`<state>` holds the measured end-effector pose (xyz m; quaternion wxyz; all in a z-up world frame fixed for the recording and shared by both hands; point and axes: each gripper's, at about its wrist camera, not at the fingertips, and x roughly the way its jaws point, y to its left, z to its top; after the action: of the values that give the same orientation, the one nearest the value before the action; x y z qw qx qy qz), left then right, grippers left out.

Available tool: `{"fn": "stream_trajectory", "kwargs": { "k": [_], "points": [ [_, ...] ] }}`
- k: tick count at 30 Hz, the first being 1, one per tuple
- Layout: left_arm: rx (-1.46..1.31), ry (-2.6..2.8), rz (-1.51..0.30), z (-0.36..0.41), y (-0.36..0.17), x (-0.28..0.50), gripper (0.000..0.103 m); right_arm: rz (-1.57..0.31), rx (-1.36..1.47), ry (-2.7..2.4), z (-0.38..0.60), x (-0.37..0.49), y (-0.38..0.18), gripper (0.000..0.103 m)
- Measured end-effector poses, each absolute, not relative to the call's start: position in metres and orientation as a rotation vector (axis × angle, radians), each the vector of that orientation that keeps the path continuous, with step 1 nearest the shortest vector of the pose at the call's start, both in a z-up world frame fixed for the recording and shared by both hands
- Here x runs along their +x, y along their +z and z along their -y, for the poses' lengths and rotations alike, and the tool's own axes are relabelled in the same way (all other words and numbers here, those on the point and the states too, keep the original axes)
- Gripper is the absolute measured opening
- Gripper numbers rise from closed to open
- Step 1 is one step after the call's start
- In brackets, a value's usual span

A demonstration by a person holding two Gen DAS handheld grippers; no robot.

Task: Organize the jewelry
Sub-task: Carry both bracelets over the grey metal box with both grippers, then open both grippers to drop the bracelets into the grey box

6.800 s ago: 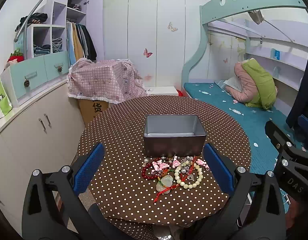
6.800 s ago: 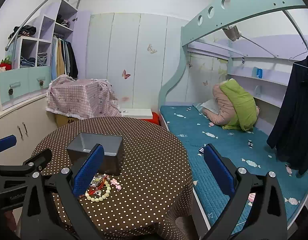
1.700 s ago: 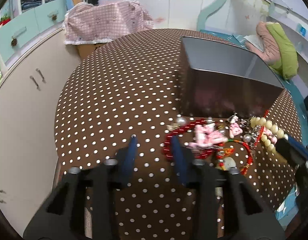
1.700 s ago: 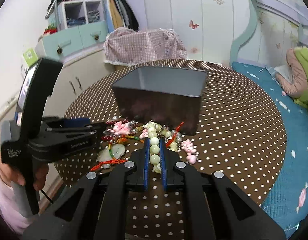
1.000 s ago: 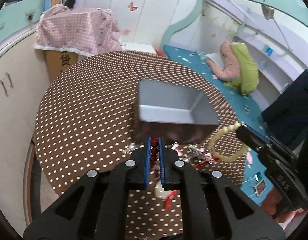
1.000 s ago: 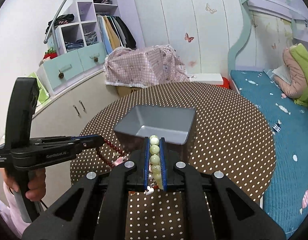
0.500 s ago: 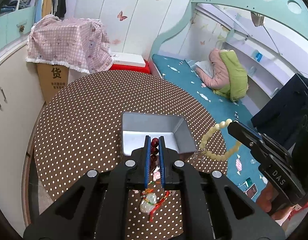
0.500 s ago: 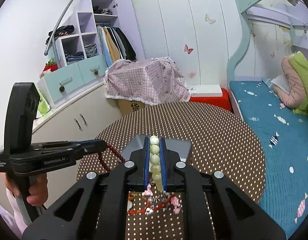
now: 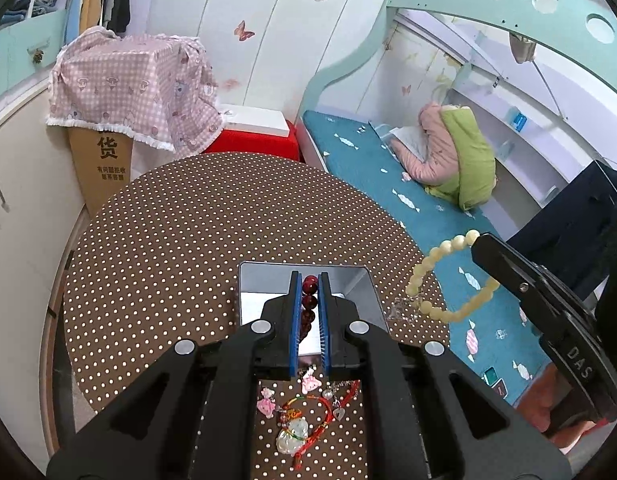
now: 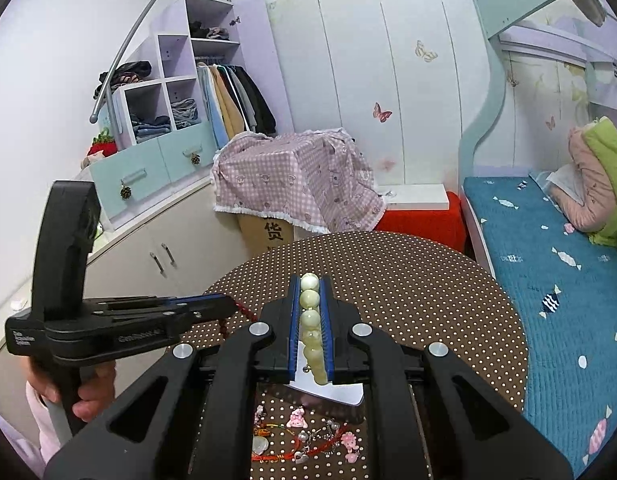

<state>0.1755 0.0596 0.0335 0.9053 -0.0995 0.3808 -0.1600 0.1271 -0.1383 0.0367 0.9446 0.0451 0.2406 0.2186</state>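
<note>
"DAS" on my right claw [image 9: 478, 242], lower right, gripping cream bead bracelet [image 9: 436, 280], my left claw [image 9: 309, 280] clamping red bead bracelet [image 9: 309, 294] at centre, above grey tin [image 9: 360, 280].

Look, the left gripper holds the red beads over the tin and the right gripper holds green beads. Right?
Almost. The left gripper does pinch the red beads above the tin, but the beads in the right gripper are cream, not green. The right wrist view shows them, and the left wrist view shows the cream loop hanging.
</note>
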Motion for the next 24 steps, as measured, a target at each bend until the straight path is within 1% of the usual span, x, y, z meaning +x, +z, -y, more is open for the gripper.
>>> {"fn": "stream_trajectory", "kwargs": {
  "k": [6,16,17,19,20,21,22,23,24],
  "points": [
    [-0.193,-0.33,-0.821,-0.054,0.017,0.19,0.009,-0.528,0.09,0.444,0.132,0.14,0.03,0.008],
    [-0.165,-0.28,-0.892,-0.051,-0.013,0.208,0.009,-0.695,0.117,0.419,0.128,0.176,-0.011,0.009],
    [-0.159,-0.278,-0.894,-0.051,-0.014,0.207,0.01,-0.709,0.12,0.417,0.129,0.178,-0.015,0.011],
    [-0.151,-0.268,-0.906,-0.052,-0.019,0.205,0.017,-0.725,0.128,0.415,0.13,0.179,-0.019,0.012],
    [-0.147,-0.261,-0.909,-0.053,-0.022,0.204,0.023,-0.732,0.13,0.409,0.131,0.179,-0.02,0.015],
    [-0.143,-0.257,-0.911,-0.054,-0.025,0.202,0.027,-0.737,0.134,0.403,0.132,0.179,-0.021,0.02],
    [-0.14,-0.252,-0.913,-0.056,-0.026,0.199,0.027,-0.744,0.138,0.385,0.135,0.178,-0.022,0.032],
    [-0.138,-0.245,-0.915,-0.058,-0.028,0.197,0.027,-0.743,0.138,0.375,0.135,0.178,-0.022,0.038],
    [-0.137,-0.237,-0.916,-0.06,-0.03,0.194,0.028,-0.741,0.138,0.368,0.137,0.177,-0.022,0.039]
  ]
}}
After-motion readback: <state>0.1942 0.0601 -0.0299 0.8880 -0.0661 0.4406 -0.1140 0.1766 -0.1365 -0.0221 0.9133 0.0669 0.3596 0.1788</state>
